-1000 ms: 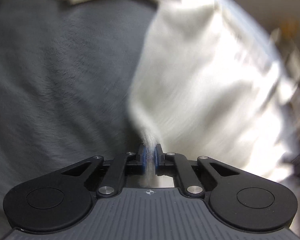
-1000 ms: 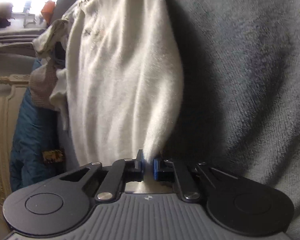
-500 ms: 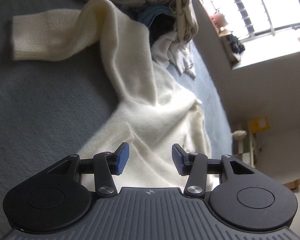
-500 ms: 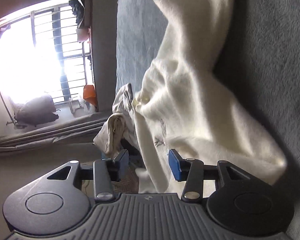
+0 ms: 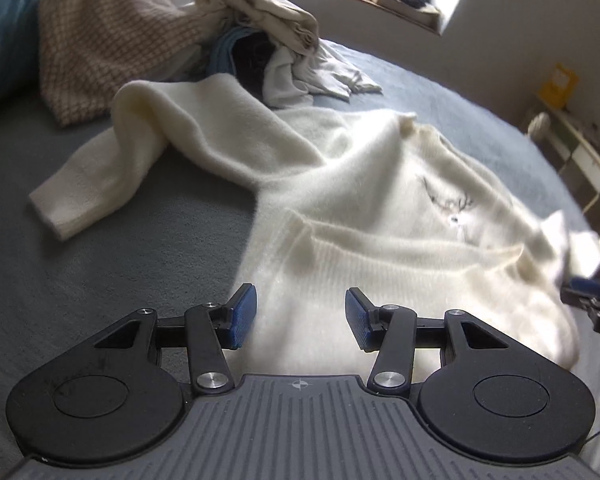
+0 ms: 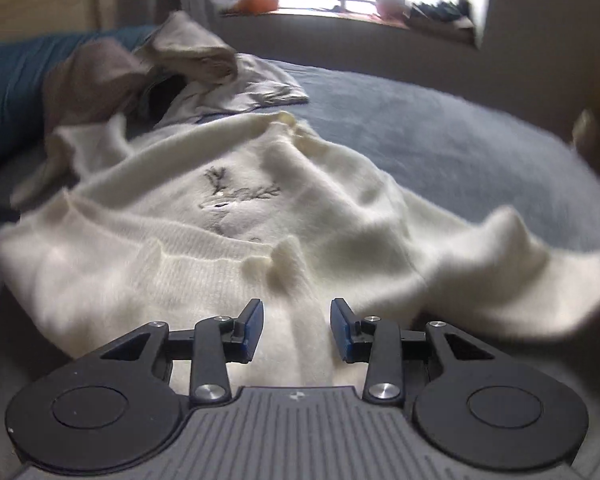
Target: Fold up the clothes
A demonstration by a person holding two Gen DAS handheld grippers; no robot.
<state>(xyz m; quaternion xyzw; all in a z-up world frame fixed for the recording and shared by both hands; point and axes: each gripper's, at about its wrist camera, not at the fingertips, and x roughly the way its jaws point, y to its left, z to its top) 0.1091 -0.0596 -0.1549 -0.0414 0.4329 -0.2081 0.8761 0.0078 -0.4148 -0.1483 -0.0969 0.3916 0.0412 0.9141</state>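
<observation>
A cream knitted sweater (image 5: pixel 380 208) with a small dark deer motif lies spread, front up and rumpled, on the grey-blue bed cover (image 5: pixel 100 272). One sleeve (image 5: pixel 100 184) bends off to the left. My left gripper (image 5: pixel 300 320) hovers open over the ribbed hem at the sweater's left corner, with nothing between its blue pads. My right gripper (image 6: pixel 296 328) hangs over the hem (image 6: pixel 220 276) nearer the other side. Its jaws are closing with a clear gap, and no cloth is pinched between them. The tip of the right gripper (image 5: pixel 592 300) shows at the right edge of the left wrist view.
A heap of other clothes lies behind the sweater: a beige checked knit (image 5: pixel 108 40), a tan crumpled cloth (image 5: pixel 268 4) and a pale grey garment (image 5: pixel 320 76). A teal pillow (image 6: pixel 12 92) lies at far left. A window sill (image 6: pixel 340 12) runs along the back, with low shelves (image 5: pixel 572 152) at right.
Both grippers were shut on the sweater's edge, then opened and let it go. The sweater dropped flat onto the bed. Both grippers pulled back and rolled level, and the right jaws have narrowed.
</observation>
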